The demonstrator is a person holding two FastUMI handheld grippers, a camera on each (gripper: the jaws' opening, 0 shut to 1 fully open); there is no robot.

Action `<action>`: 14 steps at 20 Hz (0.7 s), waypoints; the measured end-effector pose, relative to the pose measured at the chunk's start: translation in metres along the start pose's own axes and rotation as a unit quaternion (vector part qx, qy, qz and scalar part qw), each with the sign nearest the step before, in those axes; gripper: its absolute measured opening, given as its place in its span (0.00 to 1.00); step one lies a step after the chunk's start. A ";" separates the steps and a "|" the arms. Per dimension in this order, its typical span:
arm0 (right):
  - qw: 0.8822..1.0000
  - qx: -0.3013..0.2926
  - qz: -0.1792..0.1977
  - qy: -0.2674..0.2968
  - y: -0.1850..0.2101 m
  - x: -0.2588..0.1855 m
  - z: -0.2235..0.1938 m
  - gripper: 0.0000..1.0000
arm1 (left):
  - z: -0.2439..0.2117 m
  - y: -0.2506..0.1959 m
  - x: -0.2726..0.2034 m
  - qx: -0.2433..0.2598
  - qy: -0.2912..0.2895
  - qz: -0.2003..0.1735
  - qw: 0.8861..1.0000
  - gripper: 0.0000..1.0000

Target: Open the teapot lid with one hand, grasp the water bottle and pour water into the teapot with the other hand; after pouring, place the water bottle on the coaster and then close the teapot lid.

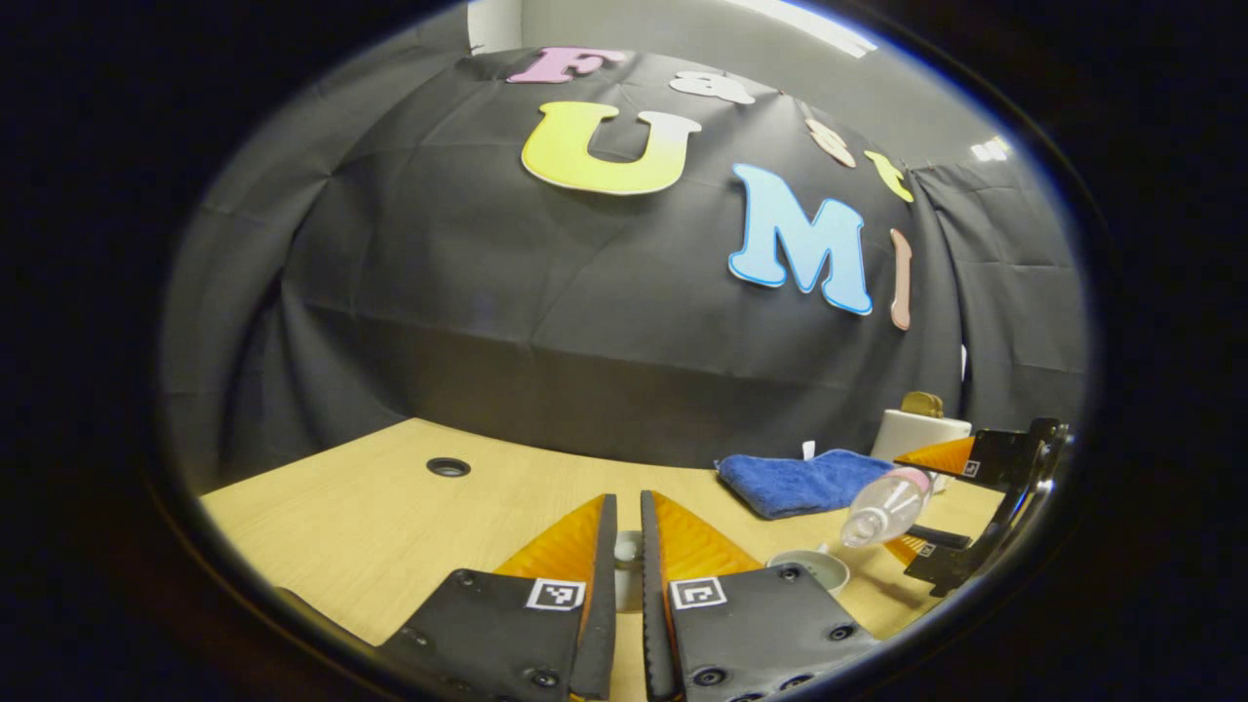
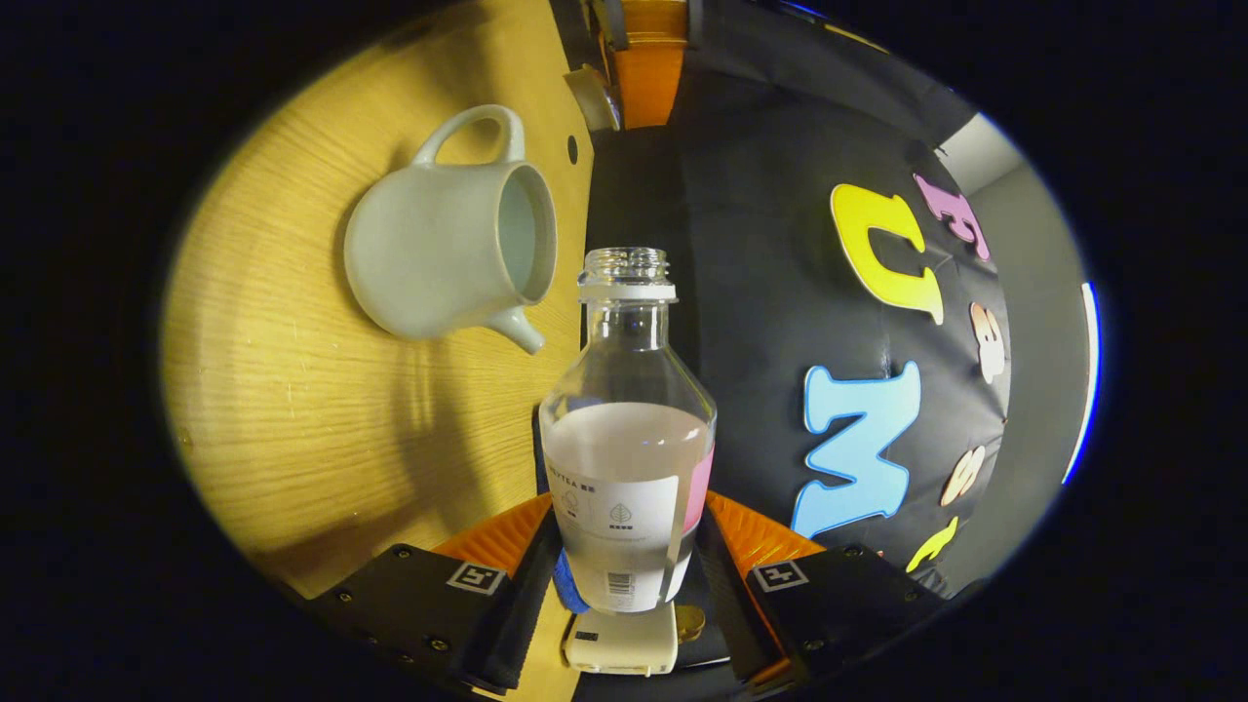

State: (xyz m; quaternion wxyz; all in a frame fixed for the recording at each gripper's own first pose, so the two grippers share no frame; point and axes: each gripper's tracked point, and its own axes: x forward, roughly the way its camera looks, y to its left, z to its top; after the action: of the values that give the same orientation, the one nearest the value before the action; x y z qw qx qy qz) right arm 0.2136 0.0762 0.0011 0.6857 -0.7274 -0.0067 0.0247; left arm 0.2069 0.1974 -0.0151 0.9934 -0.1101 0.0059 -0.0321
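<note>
In the right gripper view my right gripper [image 2: 629,507] is shut on the clear, uncapped water bottle [image 2: 624,429], which is partly filled with water. Beyond its mouth stands the white teapot [image 2: 448,253], open with no lid on it. In the left gripper view the bottle [image 1: 882,507] hangs tilted in the right gripper [image 1: 931,502], neck down toward the teapot's rim [image 1: 809,565]. No stream of water is visible. My left gripper [image 1: 627,507] is shut on a small white piece, the teapot lid's knob [image 1: 624,551]. The lid [image 2: 593,97] and the left gripper [image 2: 643,68] hang farther off.
A folded blue towel [image 1: 799,478] lies on the wooden table [image 1: 370,526] behind the teapot. A white box [image 1: 921,429] with a gold top stands at the back right. A round cable hole [image 1: 448,466] sits at the far left. The black cloth wall closes the back.
</note>
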 end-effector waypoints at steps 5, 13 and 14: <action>0.997 -0.069 -0.010 -0.011 -0.008 0.006 0.003 0.77 | 0.001 0.001 0.000 -0.003 -0.001 -0.001 1.000 0.20; 0.986 -0.158 -0.045 -0.026 -0.032 0.006 0.009 0.77 | 0.003 0.002 -0.001 -0.005 -0.002 -0.002 1.000 0.20; 0.985 -0.163 -0.047 -0.027 -0.033 0.005 0.010 0.74 | 0.003 0.002 -0.003 -0.006 -0.003 -0.002 1.000 0.20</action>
State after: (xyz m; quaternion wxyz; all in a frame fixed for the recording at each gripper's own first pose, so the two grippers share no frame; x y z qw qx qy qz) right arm 0.2189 0.0888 0.0331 0.5583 -0.8272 -0.0635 0.0104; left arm 0.2044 0.2006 -0.0127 0.9927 -0.1160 0.0034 -0.0334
